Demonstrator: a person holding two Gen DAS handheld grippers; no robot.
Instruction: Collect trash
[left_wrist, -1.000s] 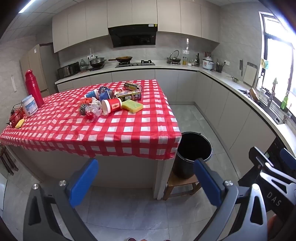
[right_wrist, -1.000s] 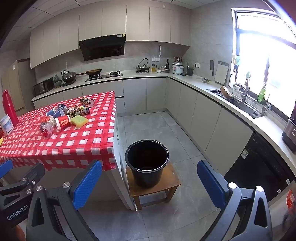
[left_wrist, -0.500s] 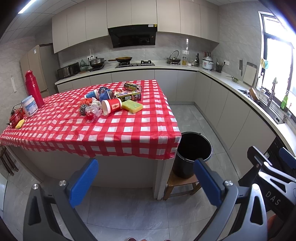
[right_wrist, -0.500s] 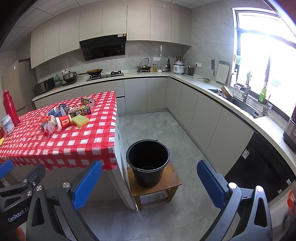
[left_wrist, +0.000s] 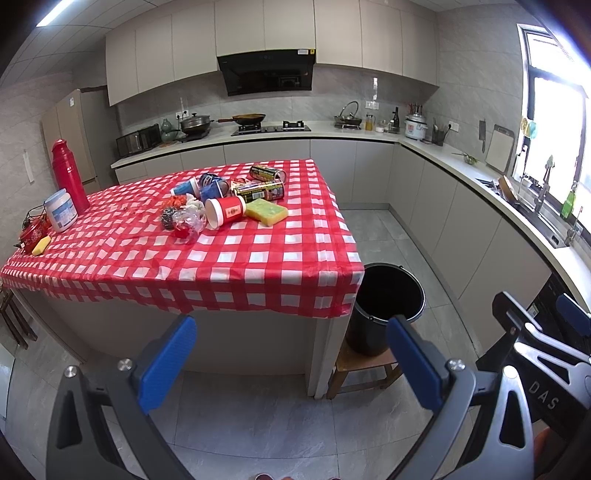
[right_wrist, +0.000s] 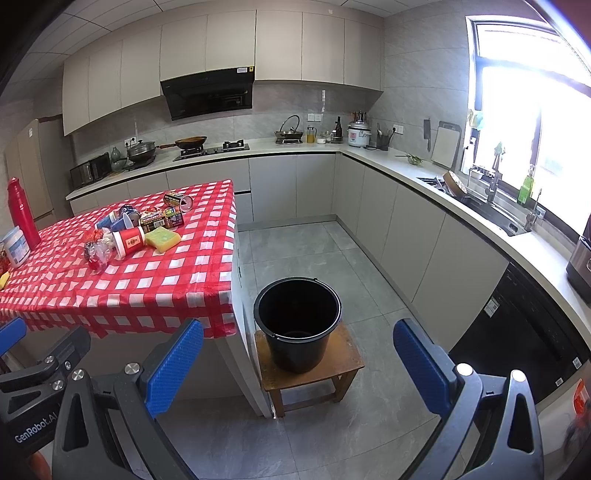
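A heap of trash lies on the red checked table (left_wrist: 236, 258): a red paper cup (left_wrist: 225, 210) on its side, a yellow sponge (left_wrist: 266, 211), printed cans (left_wrist: 260, 190), blue cups (left_wrist: 199, 188) and crumpled plastic (left_wrist: 186, 221). The same heap shows in the right wrist view, with the red cup (right_wrist: 128, 240) and sponge (right_wrist: 162, 238). An empty black bucket (right_wrist: 297, 328) stands on a low wooden stool (right_wrist: 310, 373) by the table's right corner. My left gripper (left_wrist: 288, 354) is open, well short of the table. My right gripper (right_wrist: 297, 362) is open, held in front of the bucket.
A red thermos (left_wrist: 68, 177), a white tub (left_wrist: 61, 215) and small items sit at the table's left end. Kitchen counters (right_wrist: 443, 184) with a stove, pots, sink and rice cooker wrap the back and right. Grey tiled floor (right_wrist: 314, 247) lies between table and cabinets.
Both views have edged slightly closer to the table and bucket. Both grippers stay open and the trash has not moved.
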